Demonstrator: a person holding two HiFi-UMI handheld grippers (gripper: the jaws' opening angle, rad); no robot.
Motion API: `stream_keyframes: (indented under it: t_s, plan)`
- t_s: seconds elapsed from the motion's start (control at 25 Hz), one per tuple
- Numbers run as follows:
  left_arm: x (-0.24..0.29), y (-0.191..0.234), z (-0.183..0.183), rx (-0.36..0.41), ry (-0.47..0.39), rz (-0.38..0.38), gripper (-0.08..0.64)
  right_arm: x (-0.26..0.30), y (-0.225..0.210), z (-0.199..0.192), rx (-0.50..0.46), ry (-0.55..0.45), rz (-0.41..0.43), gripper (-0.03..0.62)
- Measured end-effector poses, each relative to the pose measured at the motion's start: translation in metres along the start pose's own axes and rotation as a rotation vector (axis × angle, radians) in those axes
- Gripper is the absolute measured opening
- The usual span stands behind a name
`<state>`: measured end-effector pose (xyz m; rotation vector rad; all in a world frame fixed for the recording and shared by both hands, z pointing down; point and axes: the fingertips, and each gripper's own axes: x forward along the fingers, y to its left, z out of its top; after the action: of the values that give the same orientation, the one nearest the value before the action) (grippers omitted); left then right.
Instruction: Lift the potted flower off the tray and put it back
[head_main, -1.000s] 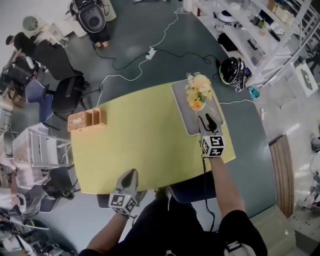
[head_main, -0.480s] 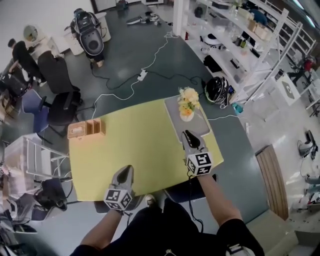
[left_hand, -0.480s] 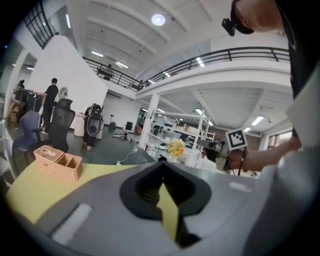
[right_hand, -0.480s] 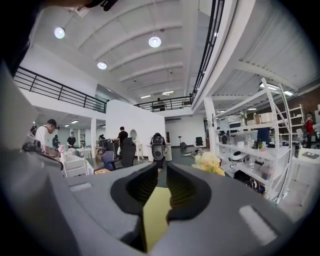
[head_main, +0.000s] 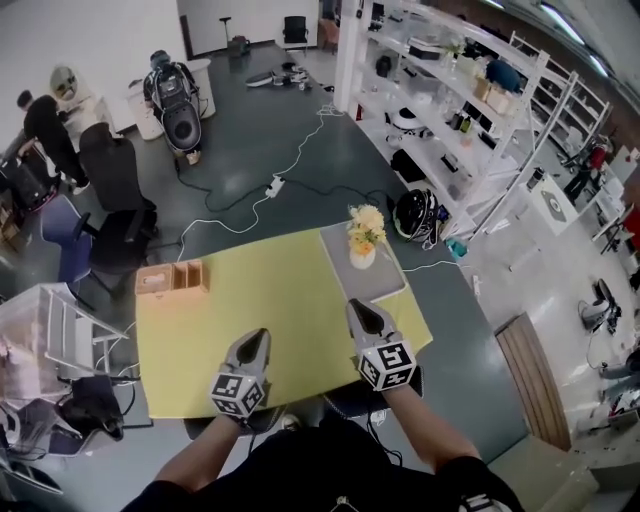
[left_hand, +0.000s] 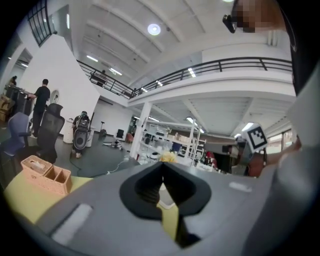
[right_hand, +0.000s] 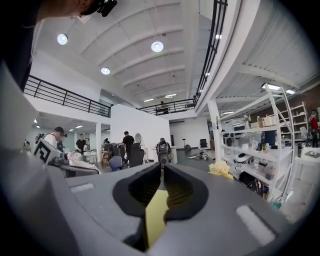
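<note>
Standing upright near the far end of the flat grey rectangular tray (head_main: 388, 284), the potted flower (head_main: 363, 240), a small pale pot under a bunch of yellow and cream blooms, sits inside the tray's rim on the yellow-green tabletop (head_main: 270, 300). Both tools hover over the near edge of that tabletop, well apart from the pot. The left tongs (head_main: 261, 337) are clenched on nothing; their own view shows the black pads meeting at the tip with only tabletop behind. The right tongs (head_main: 357, 306) have just been closing and are pressed together too, with nothing between them; in their view the blooms show only small and off to the right. On this layout the flower is either back in place or not yet picked up; the pictures alone do not settle which.

If a lift is due, the main risk lies in the reach. Clenched tongs pushed forward would butt the pot instead of straddling it. The tall bunch probably makes it top-heavy, so a nudge could tip it off the tray towards the tabletop's far edge. Gripping the soft blooms rather than the pot would likely crush them or let the pot slip. The light-brown wooden box (head_main: 170, 277) at the far left corner stands well apart from any such reach.
</note>
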<state>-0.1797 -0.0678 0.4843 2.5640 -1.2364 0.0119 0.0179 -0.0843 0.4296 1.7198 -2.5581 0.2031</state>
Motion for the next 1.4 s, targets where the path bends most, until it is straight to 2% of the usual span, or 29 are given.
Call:
stream_keyframes:
  t_s: [0.2,0.44,0.64,1.4]
  plan:
    - [-0.007,-0.011,0.014,-0.003,-0.027,-0.035,0.008,-0.024,0.028,-0.002,0.015,0.013,0.008,0.014]
    - [-0.01,-0.015,0.016,0.004,-0.044,-0.065,0.008,-0.035,0.036,-0.007,0.064,0.007,-0.035,0.006]
    - [-0.009,-0.018,0.014,0.001,-0.045,-0.076,0.008,-0.034,0.042,-0.006,0.054,0.002,-0.03,0.005]
    - [-0.014,-0.014,0.011,-0.014,-0.045,-0.058,0.008,-0.029,0.047,-0.008,0.055,0.012,-0.022,0.003]
